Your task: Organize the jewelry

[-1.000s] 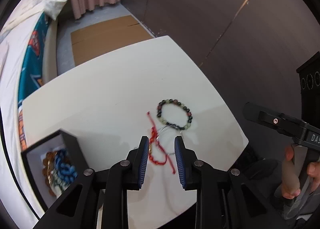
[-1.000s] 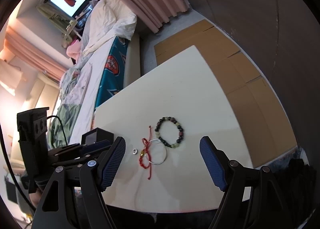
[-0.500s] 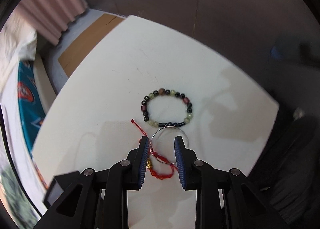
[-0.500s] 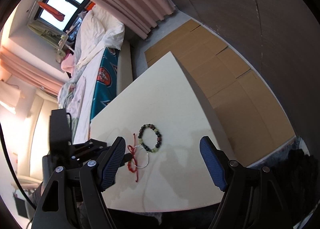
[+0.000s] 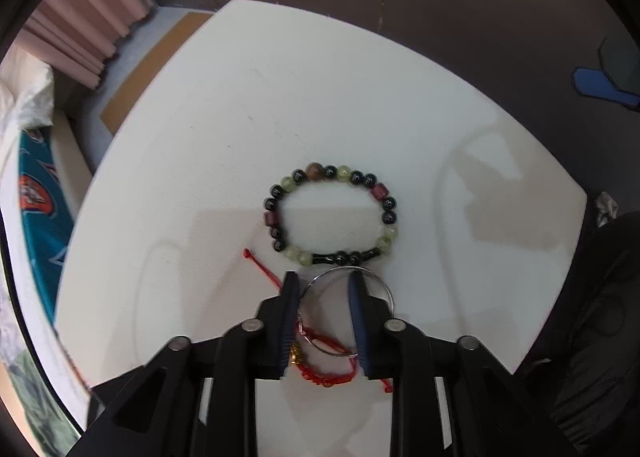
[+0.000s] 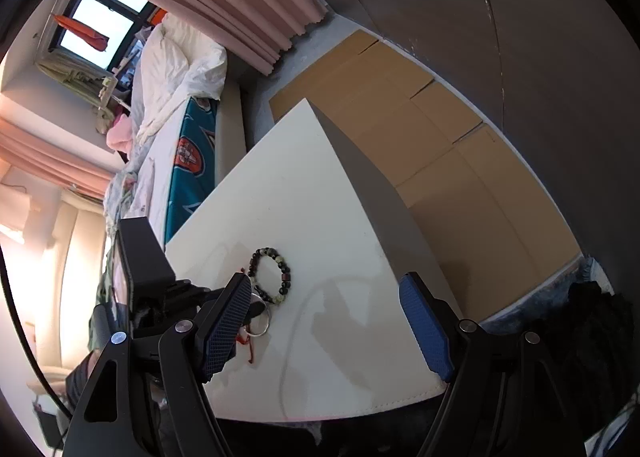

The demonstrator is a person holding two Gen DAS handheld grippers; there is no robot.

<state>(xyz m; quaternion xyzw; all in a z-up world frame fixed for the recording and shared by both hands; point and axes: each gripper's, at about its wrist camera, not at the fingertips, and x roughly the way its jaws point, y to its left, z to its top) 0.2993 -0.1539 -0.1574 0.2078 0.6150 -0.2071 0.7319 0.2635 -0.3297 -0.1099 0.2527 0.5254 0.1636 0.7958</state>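
A white, rounded-corner tabletop carries three pieces of jewelry grouped near its front edge. A beaded bracelet of black, pale green and dark red beads lies flat in an oval. Just nearer than it lies a thin silver bangle, its far rim close against the bracelet's near beads. A red cord bracelet with a small gold charm lies tangled across the bangle's near side, one loose end trailing to the left.
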